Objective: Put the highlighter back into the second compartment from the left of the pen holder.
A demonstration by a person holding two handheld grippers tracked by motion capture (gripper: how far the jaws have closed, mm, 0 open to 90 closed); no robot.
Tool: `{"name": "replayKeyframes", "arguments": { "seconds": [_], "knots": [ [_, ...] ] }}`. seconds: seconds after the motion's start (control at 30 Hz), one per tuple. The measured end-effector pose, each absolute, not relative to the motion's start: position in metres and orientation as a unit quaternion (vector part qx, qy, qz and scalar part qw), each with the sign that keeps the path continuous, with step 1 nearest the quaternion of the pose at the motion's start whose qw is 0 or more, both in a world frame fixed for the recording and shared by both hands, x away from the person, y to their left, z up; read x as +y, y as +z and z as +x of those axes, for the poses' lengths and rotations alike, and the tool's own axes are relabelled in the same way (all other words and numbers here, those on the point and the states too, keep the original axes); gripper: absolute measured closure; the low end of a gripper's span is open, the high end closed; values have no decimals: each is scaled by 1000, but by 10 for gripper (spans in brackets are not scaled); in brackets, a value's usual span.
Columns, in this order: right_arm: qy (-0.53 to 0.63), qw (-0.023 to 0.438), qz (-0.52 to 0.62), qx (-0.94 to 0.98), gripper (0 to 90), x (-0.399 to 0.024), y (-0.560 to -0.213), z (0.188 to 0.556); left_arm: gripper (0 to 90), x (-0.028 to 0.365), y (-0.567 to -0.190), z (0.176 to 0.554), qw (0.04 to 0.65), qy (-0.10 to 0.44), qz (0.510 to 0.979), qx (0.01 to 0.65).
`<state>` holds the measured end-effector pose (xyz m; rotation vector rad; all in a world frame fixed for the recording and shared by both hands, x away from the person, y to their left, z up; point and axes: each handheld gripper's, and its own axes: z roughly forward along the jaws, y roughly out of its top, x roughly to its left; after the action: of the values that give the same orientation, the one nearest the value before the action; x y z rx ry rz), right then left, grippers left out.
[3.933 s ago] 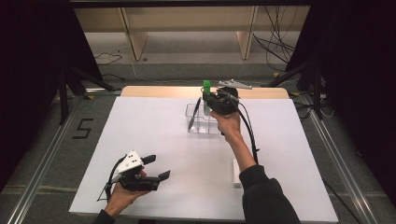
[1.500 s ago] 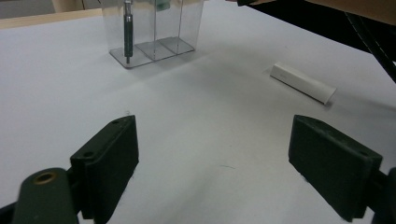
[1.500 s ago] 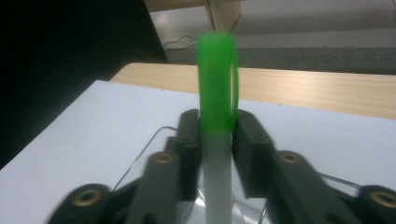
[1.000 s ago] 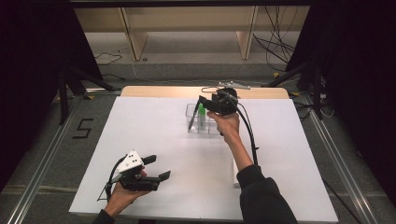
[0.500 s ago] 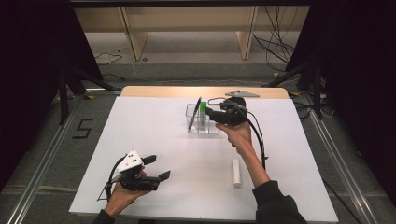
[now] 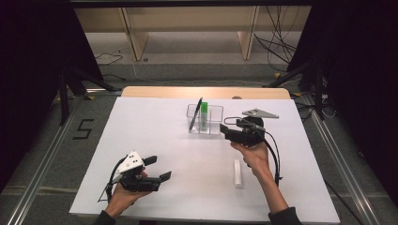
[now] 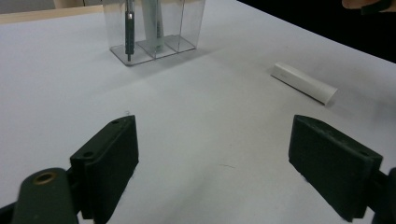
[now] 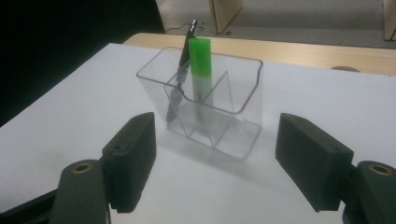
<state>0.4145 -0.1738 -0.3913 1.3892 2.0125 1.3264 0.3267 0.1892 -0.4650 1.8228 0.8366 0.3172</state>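
Right gripper released, jaws just been opening, nothing between them, beside clear holder (pen, green marker inside). White tube lies near; wide bare table leftward.

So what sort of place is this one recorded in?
Probably a lab or recording studio: a white table ringed by black curtains, loose cables on the floor, metal rails alongside and a taped number five marking the station.

White table top with a pale wood strip at its far edge, grey floor beyond, wooden shelf legs, loose cables, black curtains either side, a taped 5
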Motion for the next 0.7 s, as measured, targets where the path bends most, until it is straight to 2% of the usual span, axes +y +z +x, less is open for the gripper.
{"name": "replayKeyframes", "arguments": {
  "seconds": [0.7],
  "knots": [
    [453, 187, 512, 705, 255, -199, -414, 374, 157, 190, -464, 326, 530, 132, 760, 352]
  ]
}}
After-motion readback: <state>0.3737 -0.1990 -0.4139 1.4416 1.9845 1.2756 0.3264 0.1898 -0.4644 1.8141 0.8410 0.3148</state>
